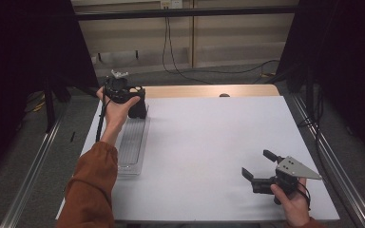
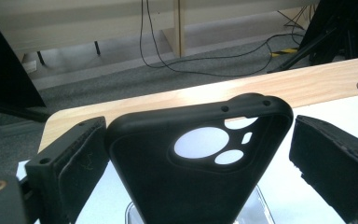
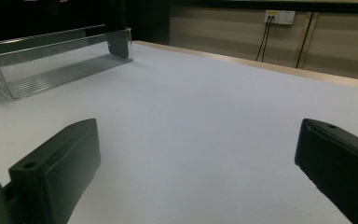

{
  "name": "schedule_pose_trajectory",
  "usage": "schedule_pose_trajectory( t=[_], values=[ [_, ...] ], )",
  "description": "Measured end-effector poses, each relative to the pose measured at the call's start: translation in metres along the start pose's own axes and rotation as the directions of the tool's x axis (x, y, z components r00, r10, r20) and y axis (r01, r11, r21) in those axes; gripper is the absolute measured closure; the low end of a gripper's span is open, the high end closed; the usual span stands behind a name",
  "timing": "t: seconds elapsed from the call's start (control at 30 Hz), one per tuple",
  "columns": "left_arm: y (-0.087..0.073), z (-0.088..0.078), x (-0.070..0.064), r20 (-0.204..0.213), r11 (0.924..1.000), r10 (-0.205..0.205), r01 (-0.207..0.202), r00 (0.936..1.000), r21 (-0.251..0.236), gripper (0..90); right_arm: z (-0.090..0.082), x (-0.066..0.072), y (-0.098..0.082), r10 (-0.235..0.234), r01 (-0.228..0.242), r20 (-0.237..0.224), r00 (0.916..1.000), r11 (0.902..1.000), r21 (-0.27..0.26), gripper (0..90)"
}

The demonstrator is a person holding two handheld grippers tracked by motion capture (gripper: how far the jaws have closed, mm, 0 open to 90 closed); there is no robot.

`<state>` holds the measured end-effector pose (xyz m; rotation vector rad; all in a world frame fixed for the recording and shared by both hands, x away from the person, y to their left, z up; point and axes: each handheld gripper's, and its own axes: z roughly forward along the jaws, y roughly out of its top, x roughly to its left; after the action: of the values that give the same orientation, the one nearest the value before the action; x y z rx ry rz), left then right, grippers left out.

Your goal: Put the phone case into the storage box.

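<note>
Two grippers are in use. The left gripper has its jaws spread, with a black phone case standing between them. The case touches or nearly touches the left-hand jaw in the left gripper view, while a clear gap separates it from the other jaw; actual contact cannot be confirmed. The lower end of the case is cut off by the picture edge, and in the high view the hand covers most of it. The case stands upright at the far end of a clear plastic tray, which lies along the left edge of the desk, near the far left corner. The left forearm, in a rust-coloured sleeve, reaches forward along that edge. The right gripper rests near the near right corner, jaws wide apart and empty, well apart from the tray.
</note>
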<state>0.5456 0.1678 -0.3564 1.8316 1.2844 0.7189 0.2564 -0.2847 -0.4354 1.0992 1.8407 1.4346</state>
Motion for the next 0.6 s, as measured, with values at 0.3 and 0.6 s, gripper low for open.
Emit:
schedule_pose_trajectory(
  t=[0.3,0.6],
  values=[
    [0.0016,-0.0018,0.0047,0.010,0.9989,0.009,-0.008,0.9999,-0.047,4.0,-0.0001,0.0000,0.0000,-0.001,0.001,0.000,1.0000,1.0000,0.000,0.0],
    [0.0030,-0.0034,0.0075,0.036,0.9942,0.021,-0.017,0.9991,-0.106,3.3,-0.0003,0.0002,0.0002,0.000,0.000,0.001,1.0000,1.0000,-0.001,0.0]
  ],
)
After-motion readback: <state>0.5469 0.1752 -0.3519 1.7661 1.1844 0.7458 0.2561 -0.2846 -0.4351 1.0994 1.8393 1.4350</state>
